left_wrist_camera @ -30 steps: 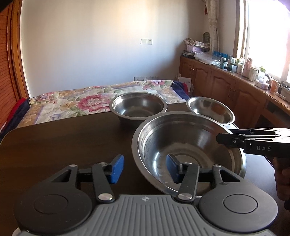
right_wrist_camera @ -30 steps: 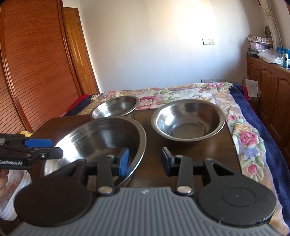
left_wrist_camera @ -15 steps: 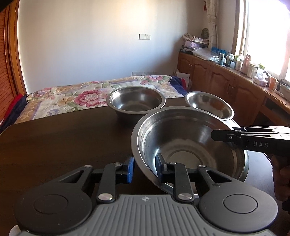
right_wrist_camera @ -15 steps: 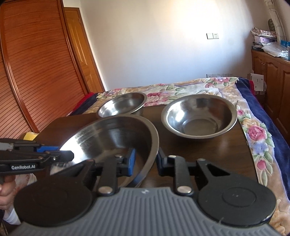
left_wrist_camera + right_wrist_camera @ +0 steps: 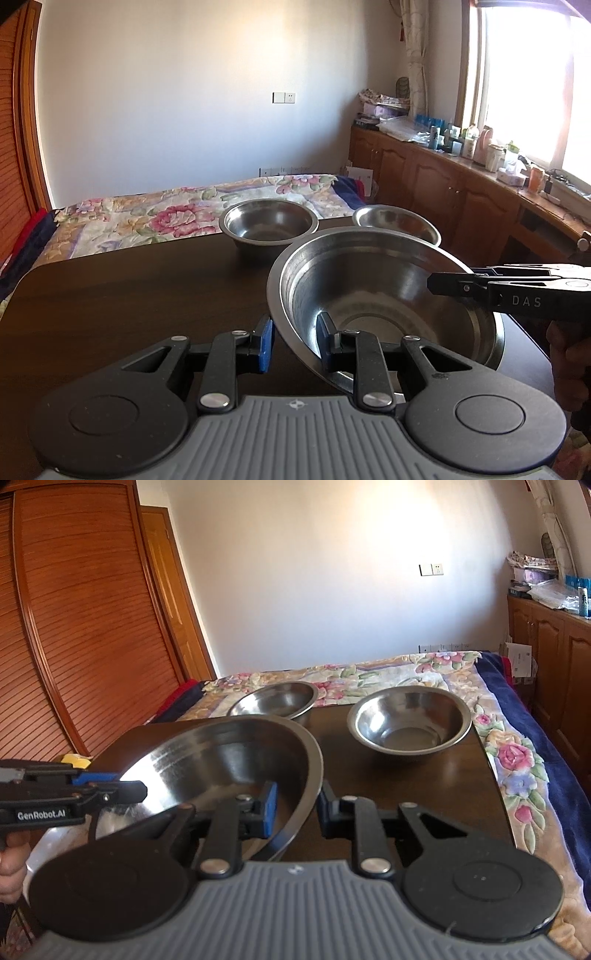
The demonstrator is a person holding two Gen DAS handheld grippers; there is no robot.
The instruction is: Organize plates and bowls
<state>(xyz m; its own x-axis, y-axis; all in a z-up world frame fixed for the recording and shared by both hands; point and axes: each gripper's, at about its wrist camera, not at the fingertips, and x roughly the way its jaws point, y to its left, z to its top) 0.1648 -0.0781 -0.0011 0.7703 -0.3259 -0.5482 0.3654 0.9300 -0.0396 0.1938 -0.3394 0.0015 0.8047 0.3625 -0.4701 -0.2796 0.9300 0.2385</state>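
Left gripper [image 5: 294, 345]: jaws clenched on the left rim of the large steel bowl [image 5: 384, 291], blue pad on the outside wall, black pad inside. The bowl leans, its left rim higher than its right in this view; whether its base is off the dark wooden surface [image 5: 129, 295] cannot be told. Ahead of these jaws, a medium steel bowl [image 5: 268, 223] sits on the surface near the far edge. Ahead and right of them, a smaller steel bowl [image 5: 397, 223] is partly hidden behind the large bowl's rim. Beyond the surface lies a bed [image 5: 147, 218] with a floral cover. At the far right, the right gripper [image 5: 443, 284] comes in sideways, pinching the large bowl's opposite rim, with a hand [image 5: 570, 365] below it.

Right wrist view: the left gripper [image 5: 136, 792] comes in from the left edge onto the large bowl's [image 5: 229, 760] far rim, hand [image 5: 13, 867] underneath. The right gripper [image 5: 297, 808] has its jaws clenched on the near right rim, blue pad inside, black pad outside. Ahead of these jaws stands the medium bowl [image 5: 275, 701]; ahead and right, the smaller bowl [image 5: 410, 720], apart from the large one, upright on the surface [image 5: 406, 782].
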